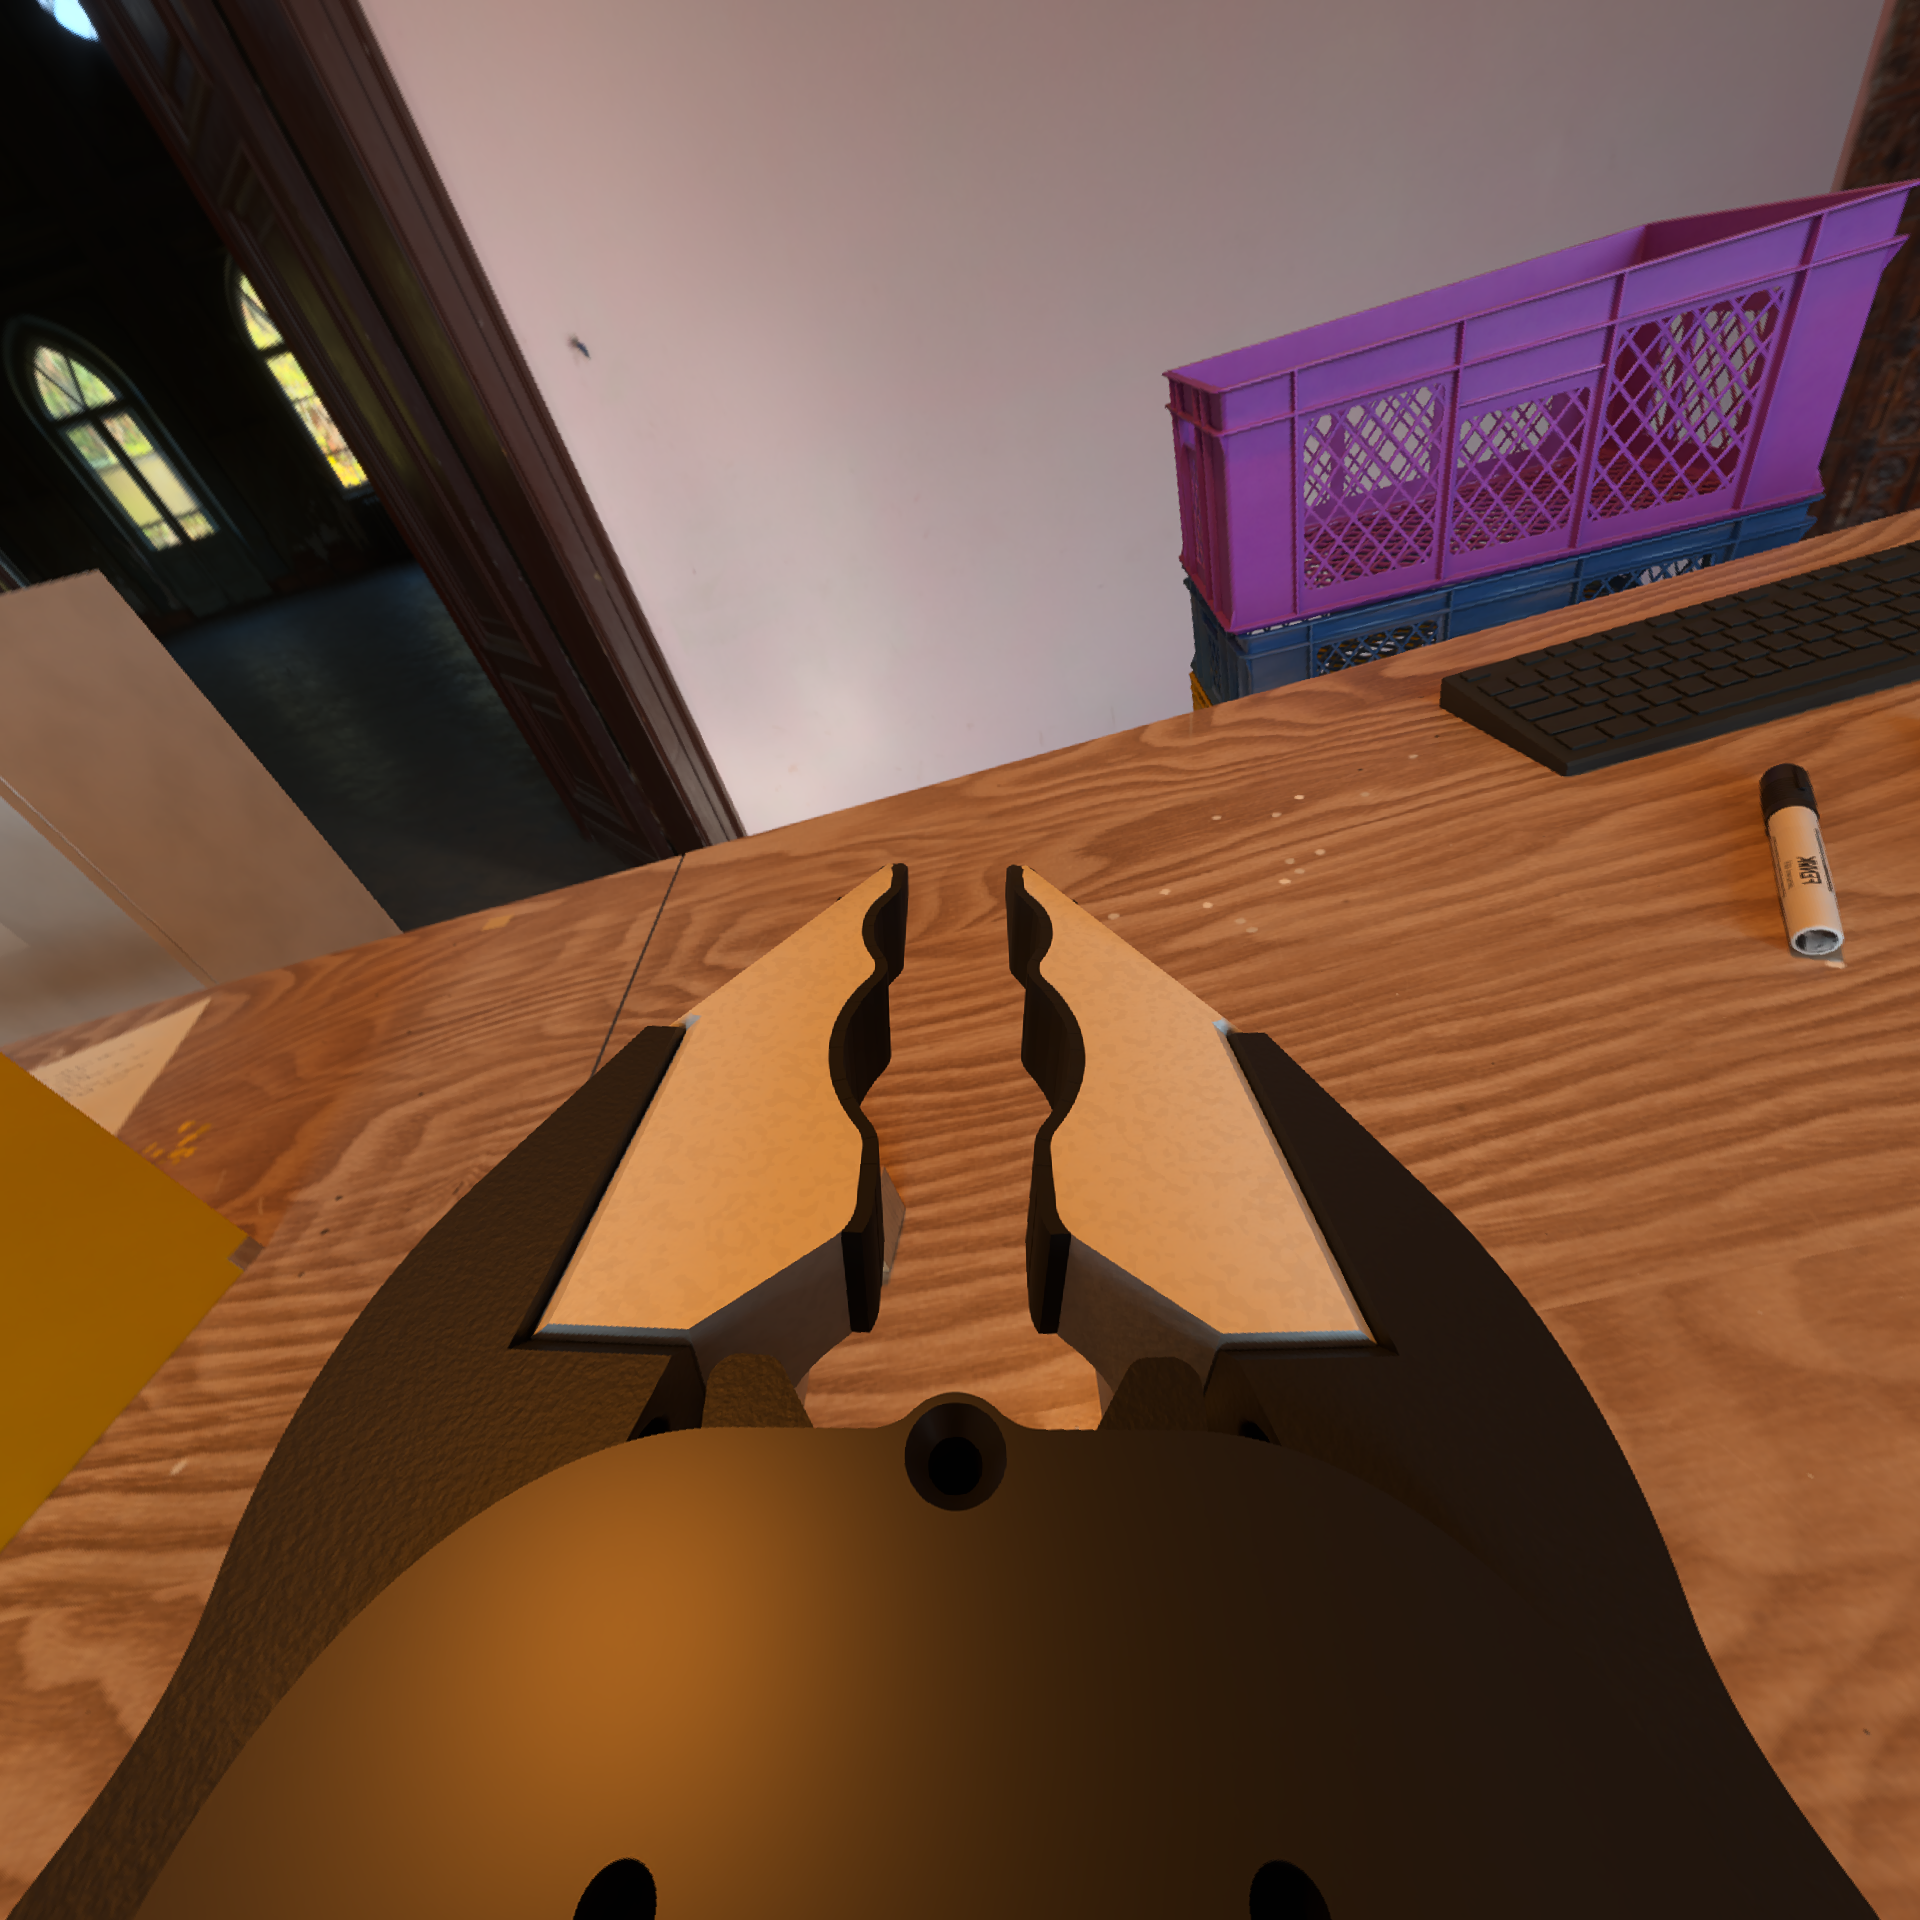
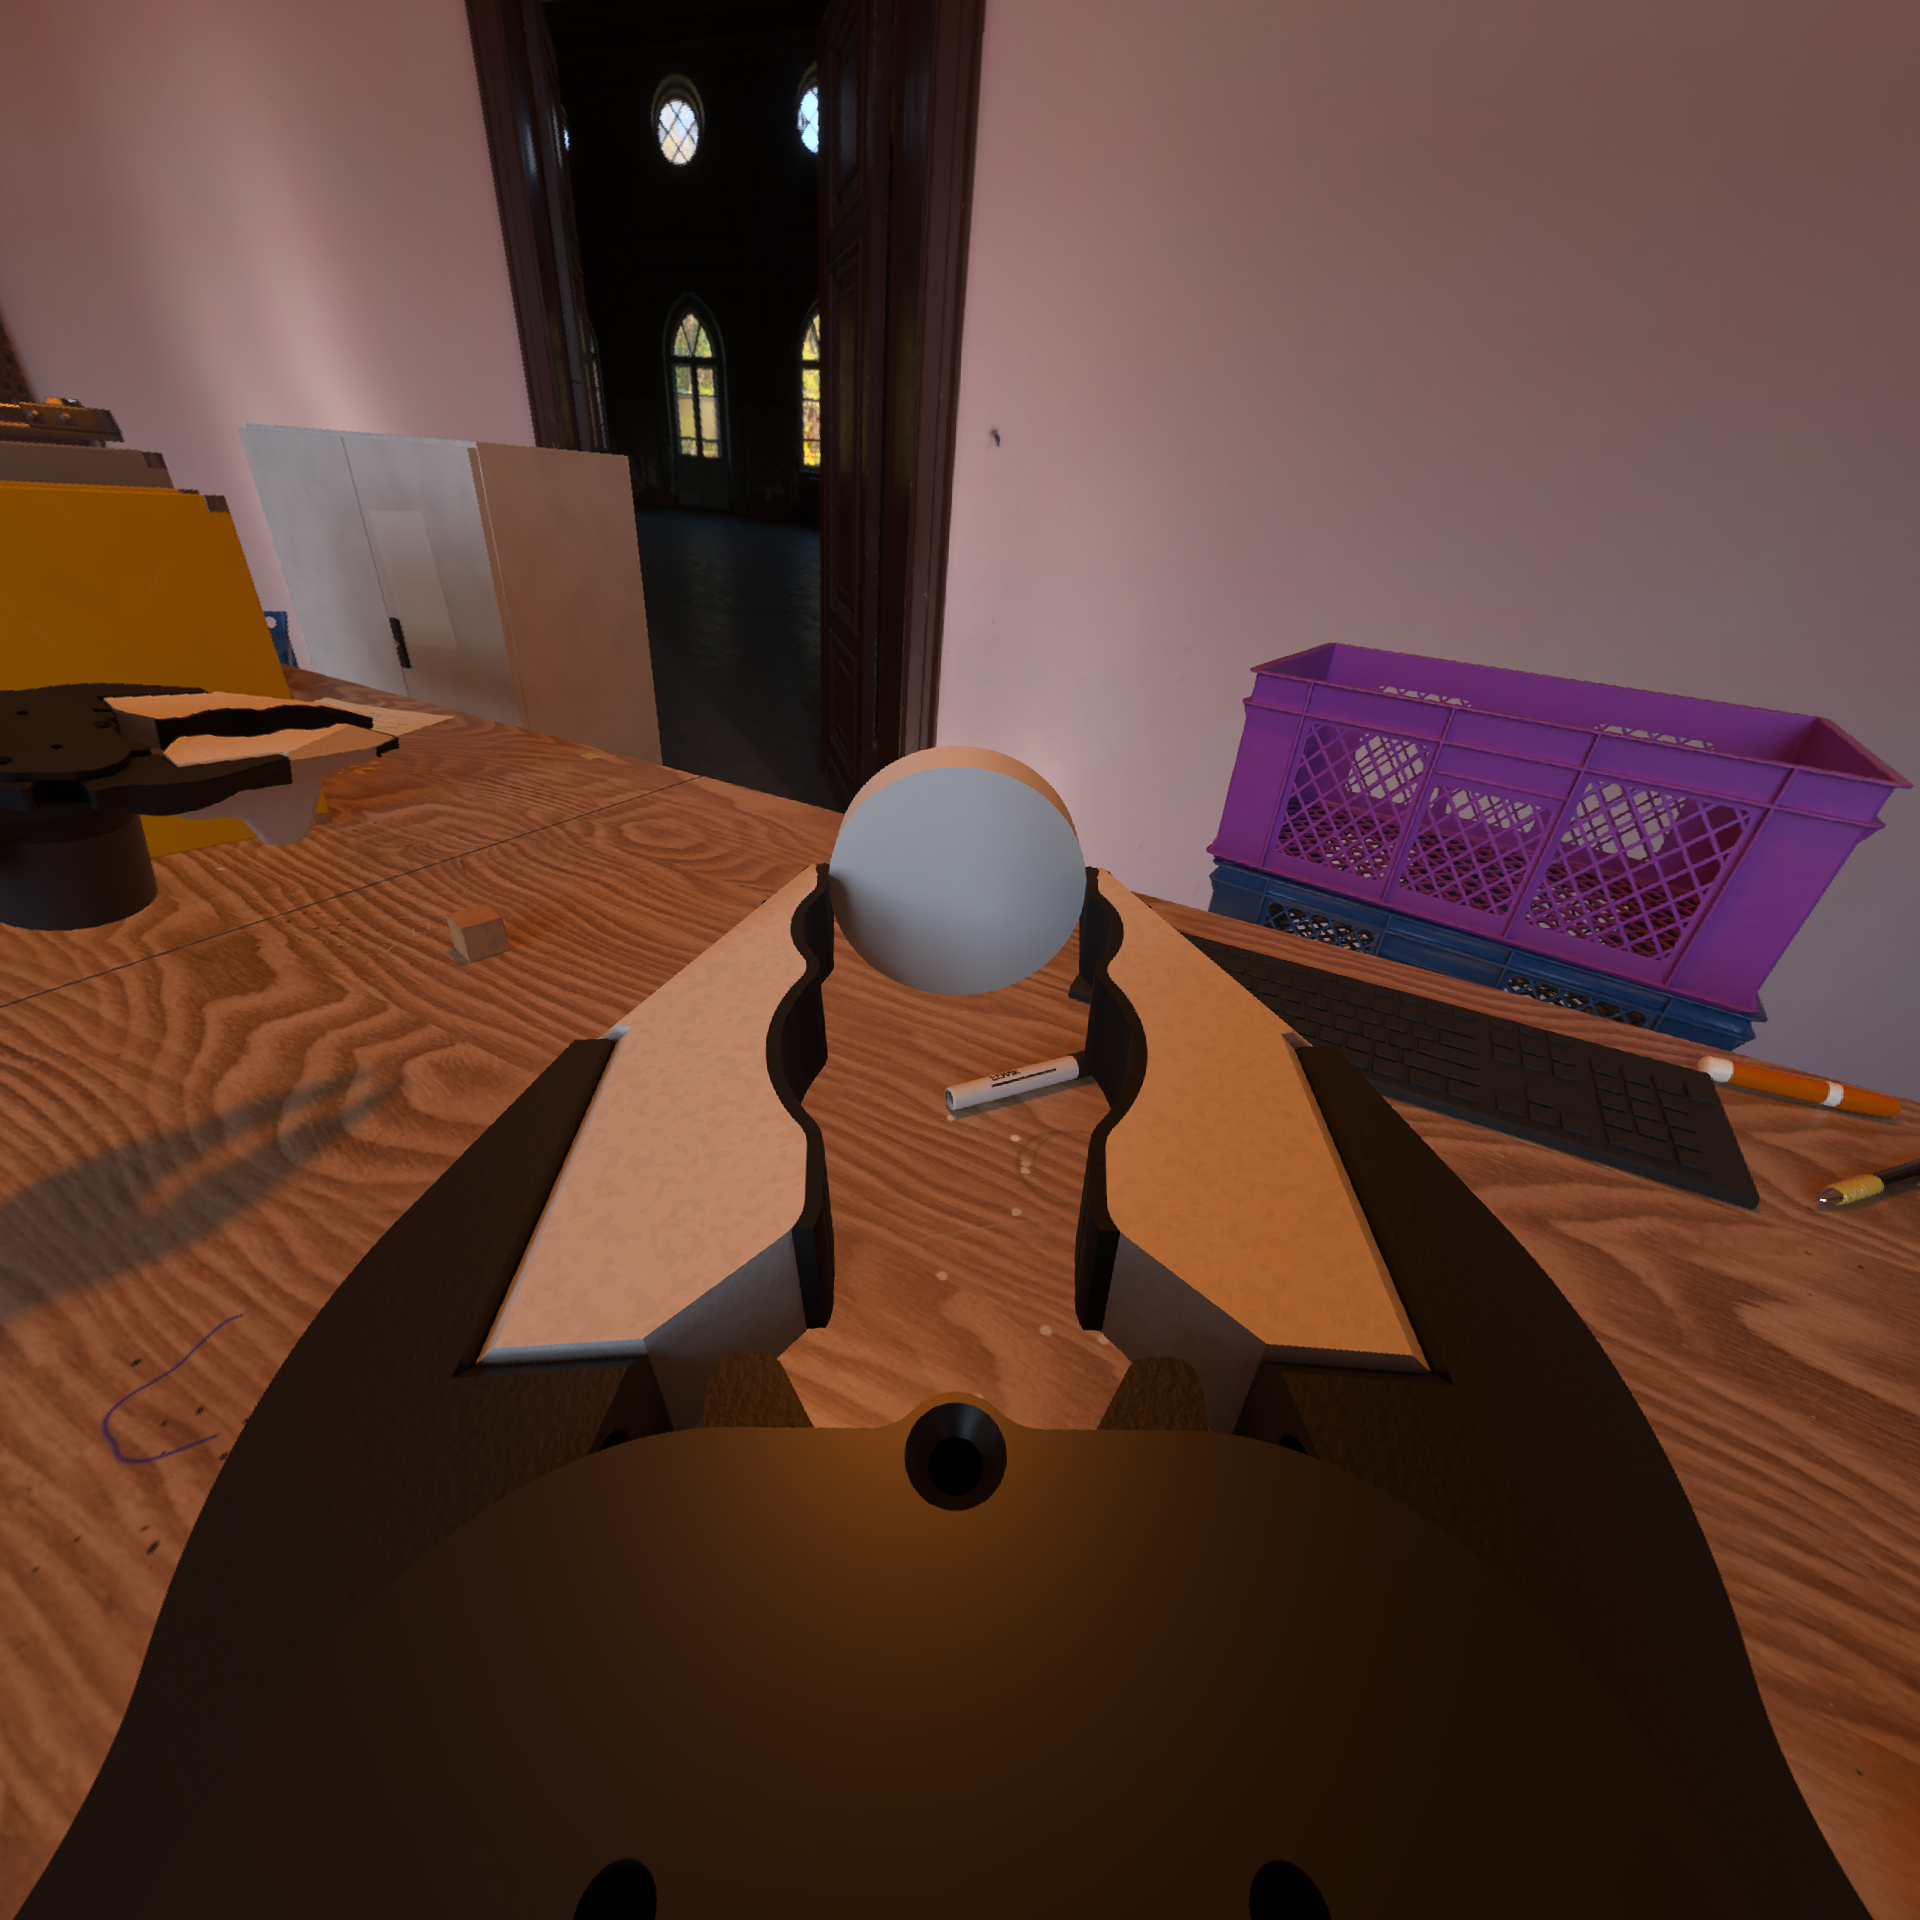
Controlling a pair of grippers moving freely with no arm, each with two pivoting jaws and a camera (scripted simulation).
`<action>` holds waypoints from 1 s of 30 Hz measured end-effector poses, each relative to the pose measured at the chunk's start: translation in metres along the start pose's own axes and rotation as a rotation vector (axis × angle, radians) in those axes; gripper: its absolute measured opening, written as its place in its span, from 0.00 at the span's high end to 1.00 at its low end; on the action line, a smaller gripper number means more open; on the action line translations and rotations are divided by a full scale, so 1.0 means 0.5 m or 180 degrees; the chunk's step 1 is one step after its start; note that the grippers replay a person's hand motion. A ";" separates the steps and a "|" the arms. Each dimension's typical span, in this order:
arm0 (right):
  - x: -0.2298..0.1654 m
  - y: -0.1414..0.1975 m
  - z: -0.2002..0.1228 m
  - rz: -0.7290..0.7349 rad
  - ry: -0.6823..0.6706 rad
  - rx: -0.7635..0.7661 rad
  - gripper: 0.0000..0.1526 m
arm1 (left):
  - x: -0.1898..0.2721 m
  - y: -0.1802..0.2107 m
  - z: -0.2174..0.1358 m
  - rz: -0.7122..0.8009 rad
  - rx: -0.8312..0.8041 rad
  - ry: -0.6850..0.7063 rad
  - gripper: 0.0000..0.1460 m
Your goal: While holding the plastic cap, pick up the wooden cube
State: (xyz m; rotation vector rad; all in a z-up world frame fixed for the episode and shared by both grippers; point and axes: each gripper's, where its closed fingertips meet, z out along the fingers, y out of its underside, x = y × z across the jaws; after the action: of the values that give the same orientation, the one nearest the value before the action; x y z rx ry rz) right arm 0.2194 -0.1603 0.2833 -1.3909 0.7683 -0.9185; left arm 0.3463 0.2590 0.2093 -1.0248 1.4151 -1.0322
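Note:
My right gripper (image 2: 956, 883) is shut on the plastic cap (image 2: 956, 873), a round grey disc with a tan rim, and holds it at the fingertips above the wooden table (image 2: 416, 1195). The small wooden cube (image 2: 478, 932) lies on the table to the left, beyond my right gripper. My left gripper (image 1: 956, 878) is open with a narrow gap and nothing between its fingers. It hovers over the table (image 1: 1351, 1247). It also shows in the right wrist view (image 2: 343, 732) at far left, above and left of the cube. The cube is not in the left wrist view.
A black keyboard (image 2: 1507, 1091) and stacked purple (image 2: 1558, 821) and blue crates stand at right. A white marker (image 2: 1013, 1081) lies mid-table; it also shows in the left wrist view (image 1: 1803, 862). An orange pen (image 2: 1797, 1086) and a pencil (image 2: 1870, 1184) lie at far right. A yellow board (image 2: 125, 582) leans at left.

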 end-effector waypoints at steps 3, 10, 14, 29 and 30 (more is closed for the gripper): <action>0.000 0.000 0.001 -0.0002 0.0000 -0.0001 0.69 | -0.007 0.016 0.009 -0.0081 -0.0100 0.0012 0.87; -0.002 0.001 0.001 -0.0021 0.0005 -0.0009 0.69 | -0.030 0.051 0.025 -0.0221 -0.0281 0.0007 0.83; -0.002 0.003 0.002 -0.0019 0.0002 -0.0024 0.69 | -0.041 0.065 0.031 -0.0280 -0.0341 -0.0004 0.83; -0.011 0.014 0.014 -0.0056 -0.0028 -0.0099 0.69 | -0.076 0.197 0.084 -0.0438 -0.1035 -0.0018 0.76; -0.011 0.015 0.014 -0.0049 -0.0035 -0.0102 0.69 | -0.077 0.206 0.087 -0.0460 -0.1074 -0.0023 0.76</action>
State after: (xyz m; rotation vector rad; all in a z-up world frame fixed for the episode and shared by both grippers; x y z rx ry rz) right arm 0.2239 -0.1525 0.2759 -1.4307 0.7679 -0.9133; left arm 0.3873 0.3204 0.1169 -1.3907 1.5605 -0.9073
